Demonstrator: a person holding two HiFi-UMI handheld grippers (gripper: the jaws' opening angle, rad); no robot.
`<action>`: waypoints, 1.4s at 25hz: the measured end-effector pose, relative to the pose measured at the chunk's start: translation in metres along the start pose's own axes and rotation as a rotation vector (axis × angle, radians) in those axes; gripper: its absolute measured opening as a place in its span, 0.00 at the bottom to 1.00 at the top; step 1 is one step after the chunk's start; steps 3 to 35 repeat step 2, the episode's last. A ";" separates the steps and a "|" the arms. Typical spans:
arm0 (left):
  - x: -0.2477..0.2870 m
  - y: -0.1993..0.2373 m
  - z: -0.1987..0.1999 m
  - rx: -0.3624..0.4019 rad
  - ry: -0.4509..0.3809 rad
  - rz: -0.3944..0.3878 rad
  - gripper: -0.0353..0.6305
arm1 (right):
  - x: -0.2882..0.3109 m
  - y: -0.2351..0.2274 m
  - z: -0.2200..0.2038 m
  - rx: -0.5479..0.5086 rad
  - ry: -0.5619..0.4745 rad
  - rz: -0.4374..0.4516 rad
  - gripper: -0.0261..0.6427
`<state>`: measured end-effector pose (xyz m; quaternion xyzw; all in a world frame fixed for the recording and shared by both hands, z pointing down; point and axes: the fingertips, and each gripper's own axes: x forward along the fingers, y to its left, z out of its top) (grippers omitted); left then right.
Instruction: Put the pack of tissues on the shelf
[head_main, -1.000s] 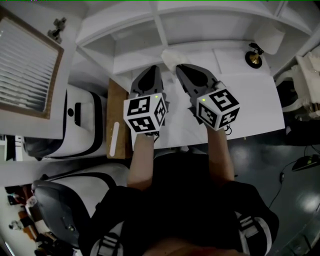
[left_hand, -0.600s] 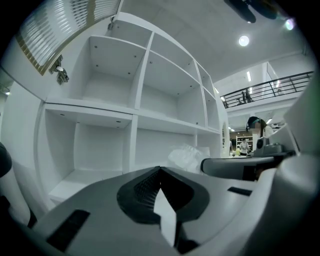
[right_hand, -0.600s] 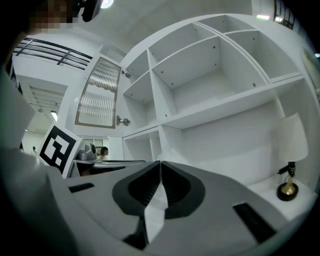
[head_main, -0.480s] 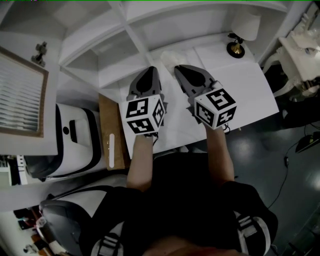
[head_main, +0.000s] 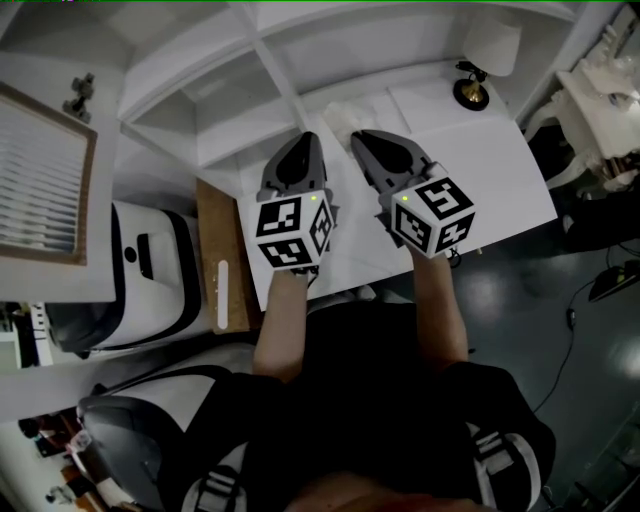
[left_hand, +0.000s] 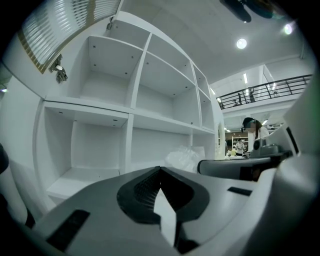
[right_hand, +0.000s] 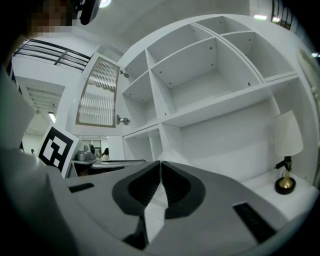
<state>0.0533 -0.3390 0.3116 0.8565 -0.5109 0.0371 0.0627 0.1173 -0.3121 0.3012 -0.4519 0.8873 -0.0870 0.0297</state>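
**Tissue pack (head_main: 338, 115) up for grabs**

White shelf (head_main: 200, 90) fills the frame's top. The pack lies upper centre, just past both tips. It's probably light, squashy, with slick film, so I'd pinch across its middle. Left gripper (head_main: 300, 150) and right gripper (head_main: 372, 145) are both closed tight, holding nothing.

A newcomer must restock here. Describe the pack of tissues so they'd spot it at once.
Find the white cubby shelf unit. At its foot, just beyond the left gripper and the right gripper, lies the pack of tissues. It's a soft, crinkly white bundle, unlike the brass-footed lamp standing to its right.
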 end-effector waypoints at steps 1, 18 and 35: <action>-0.002 0.002 -0.001 -0.002 0.000 0.002 0.07 | 0.000 0.002 -0.001 0.000 0.001 0.002 0.08; -0.004 0.004 -0.002 -0.003 0.000 0.005 0.07 | 0.001 0.004 -0.002 0.000 0.002 0.004 0.08; -0.004 0.004 -0.002 -0.003 0.000 0.005 0.07 | 0.001 0.004 -0.002 0.000 0.002 0.004 0.08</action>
